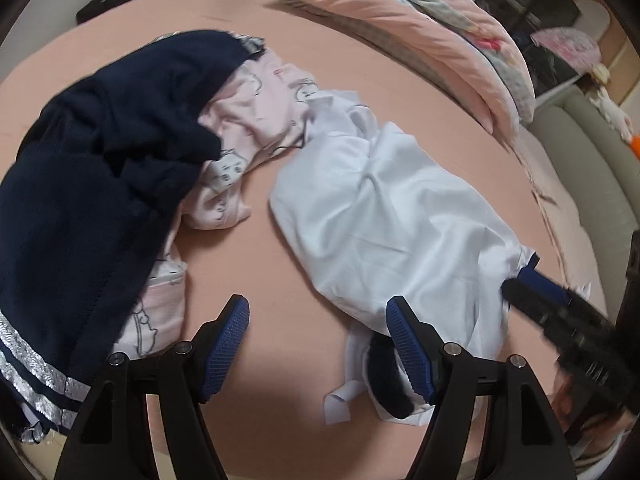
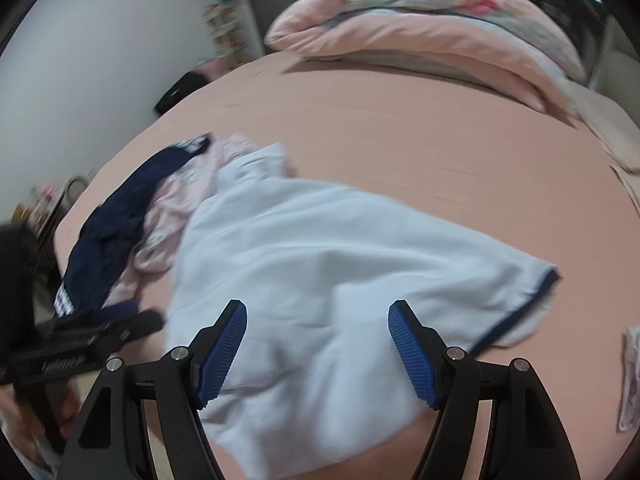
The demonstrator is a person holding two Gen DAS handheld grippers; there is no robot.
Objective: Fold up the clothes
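A bed (image 1: 304, 56) covered with a pink sheet fills most of both views. A folded pink quilt (image 1: 404, 28) is seen along its far edge, at the upper right of the left wrist view and across the top of the right wrist view.

A white shirt (image 1: 384, 216) with dark blue trim is spread crumpled on the sheet, right of centre in the left wrist view and through the middle of the right wrist view (image 2: 320, 272), where it is blurred. A dark blue garment (image 1: 92, 176) with silver stripes at its hem is heaped at the left of the left wrist view, lying partly over a pale pink printed garment (image 1: 248, 120), which touches the collar end of the white shirt.

The left hand-held gripper (image 1: 318, 344) is held wide open at the bottom of its own view, low over the sheet, with its right pad against the near edge of the white shirt. The right hand-held gripper (image 2: 318, 348) is likewise spread wide in its own view, over the near part of the white shirt. In the left wrist view it is seen at the lower right (image 1: 536, 280), at the shirt's trimmed edge; whether fabric is pinched there cannot be told.
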